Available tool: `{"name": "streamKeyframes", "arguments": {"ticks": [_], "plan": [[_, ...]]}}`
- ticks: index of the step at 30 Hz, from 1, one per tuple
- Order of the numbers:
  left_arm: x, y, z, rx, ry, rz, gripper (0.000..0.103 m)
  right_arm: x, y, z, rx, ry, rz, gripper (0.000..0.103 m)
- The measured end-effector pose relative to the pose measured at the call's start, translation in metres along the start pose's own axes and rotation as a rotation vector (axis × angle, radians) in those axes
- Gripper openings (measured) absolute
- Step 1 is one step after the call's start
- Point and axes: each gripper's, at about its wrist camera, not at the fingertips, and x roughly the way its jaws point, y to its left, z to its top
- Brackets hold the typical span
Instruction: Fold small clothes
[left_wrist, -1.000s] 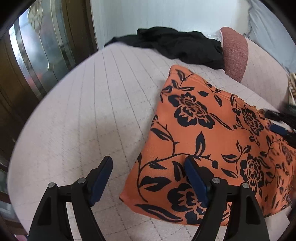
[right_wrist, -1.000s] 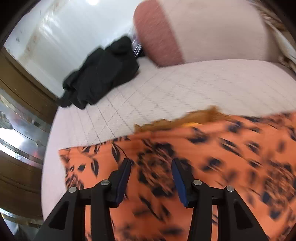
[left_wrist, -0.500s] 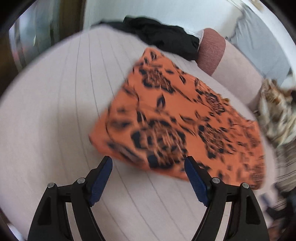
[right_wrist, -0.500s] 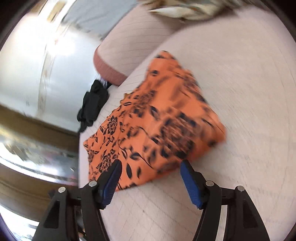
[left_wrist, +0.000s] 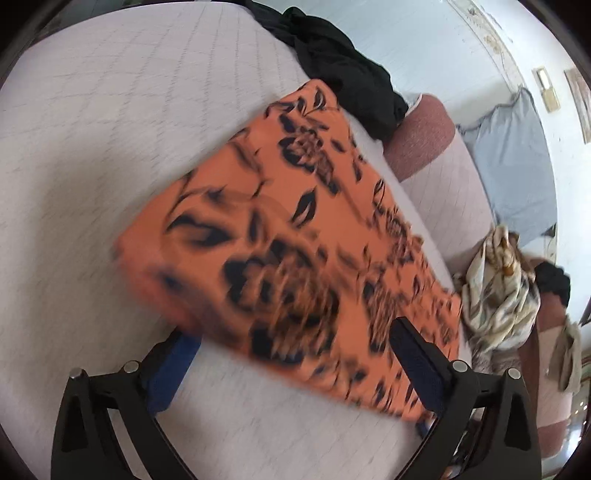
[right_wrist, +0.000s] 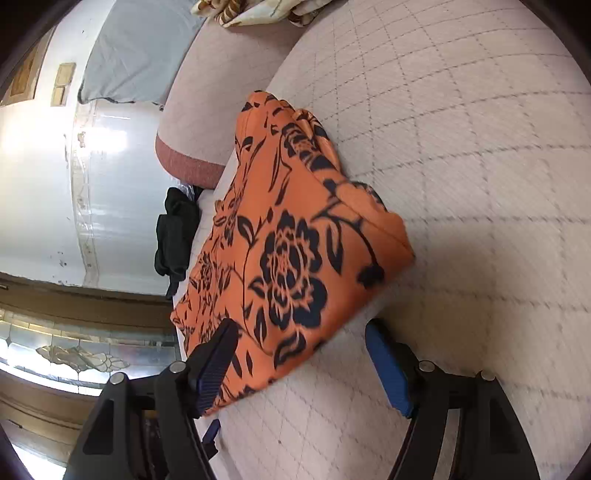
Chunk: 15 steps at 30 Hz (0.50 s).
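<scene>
A folded orange garment with a black flower print (left_wrist: 295, 229) lies on the pale quilted bed; it also shows in the right wrist view (right_wrist: 291, 258). My left gripper (left_wrist: 291, 354) is open, its jaws straddling the garment's near edge, which covers the tip of the left finger. My right gripper (right_wrist: 303, 354) is open too, jaws on either side of the garment's opposite edge, with the left finger lying over the cloth. Whether either touches the cloth I cannot tell.
A black garment (left_wrist: 343, 70) lies at the far end of the bed (left_wrist: 92, 110), also in the right wrist view (right_wrist: 173, 236). A pink bolster (left_wrist: 424, 136) and a grey pillow (left_wrist: 513, 162) sit behind. A cream patterned cloth (left_wrist: 498, 291) is heaped at the right.
Both grippers have swung round and closed in on the folded garment from opposite sides. The right gripper's jaws have opened wider than a second ago. The garment stays folded on the bed.
</scene>
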Motion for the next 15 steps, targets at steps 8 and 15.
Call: {"name": "streamKeyframes", "arguments": {"ticks": [8,15], "plan": [[0.010,0.010,0.014,-0.120,-0.104,-0.103,0.082,0.027,0.013,0.029,0.038,-0.104,0.058,0.083],[0.025,0.017,0.019,-0.130,-0.095,-0.073,0.029,0.052,0.030,0.040,-0.053,-0.102,-0.009,0.023]]}}
